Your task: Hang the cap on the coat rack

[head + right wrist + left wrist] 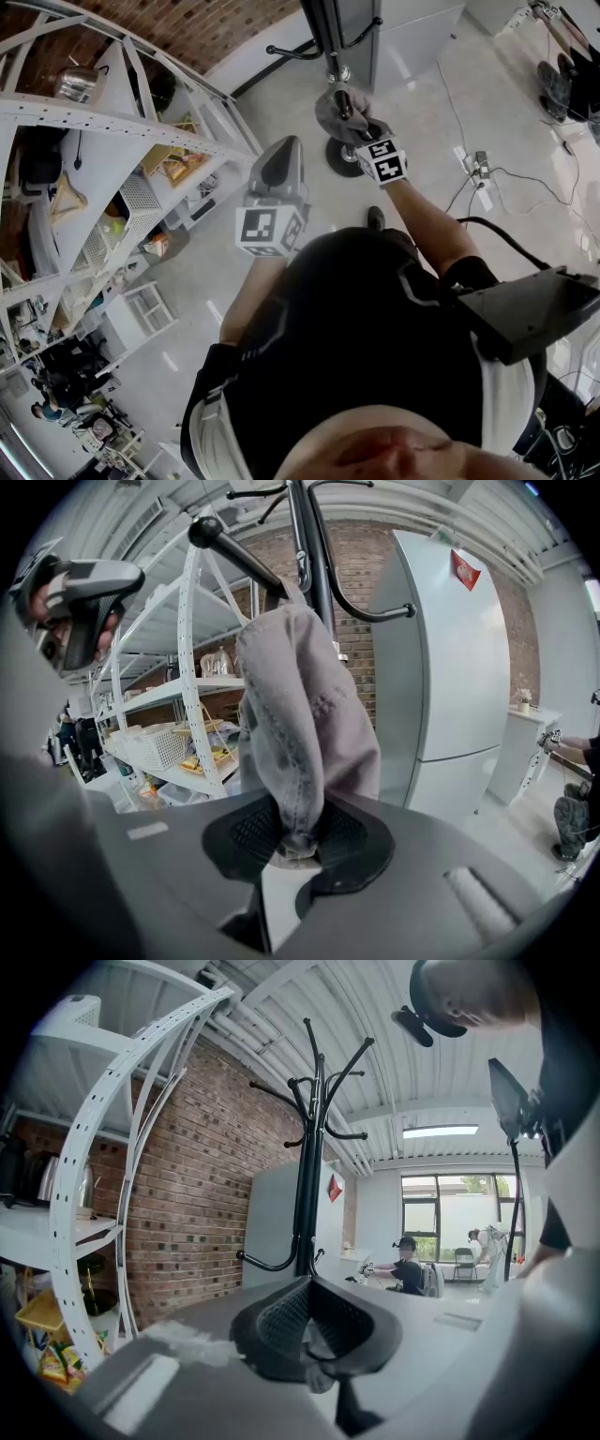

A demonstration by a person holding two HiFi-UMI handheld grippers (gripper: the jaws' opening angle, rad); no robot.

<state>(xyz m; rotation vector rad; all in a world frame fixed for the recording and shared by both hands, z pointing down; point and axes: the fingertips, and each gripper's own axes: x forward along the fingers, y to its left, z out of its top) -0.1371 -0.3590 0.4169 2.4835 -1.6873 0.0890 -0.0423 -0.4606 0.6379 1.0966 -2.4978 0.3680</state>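
A grey cap [300,714] hangs from my right gripper [295,841], whose pads are shut on its lower edge. The cap's top lies against an angled hook arm [239,555] of the black coat rack [314,555]; whether it rests over the arm I cannot tell. In the head view the cap [336,114] is right beside the rack's pole [333,37], with the right gripper [364,129] just below it. My left gripper [278,169] is held up to the left, apart from the cap. Its jaws [314,1335] stand slightly open with nothing between them, facing the rack [309,1147].
White metal shelving [94,122] with baskets and packets fills the left side. A pale fridge [450,667] stands behind the rack against the brick wall. The rack's round base [342,161] sits on the floor, and cables with a power strip [480,173] lie to its right.
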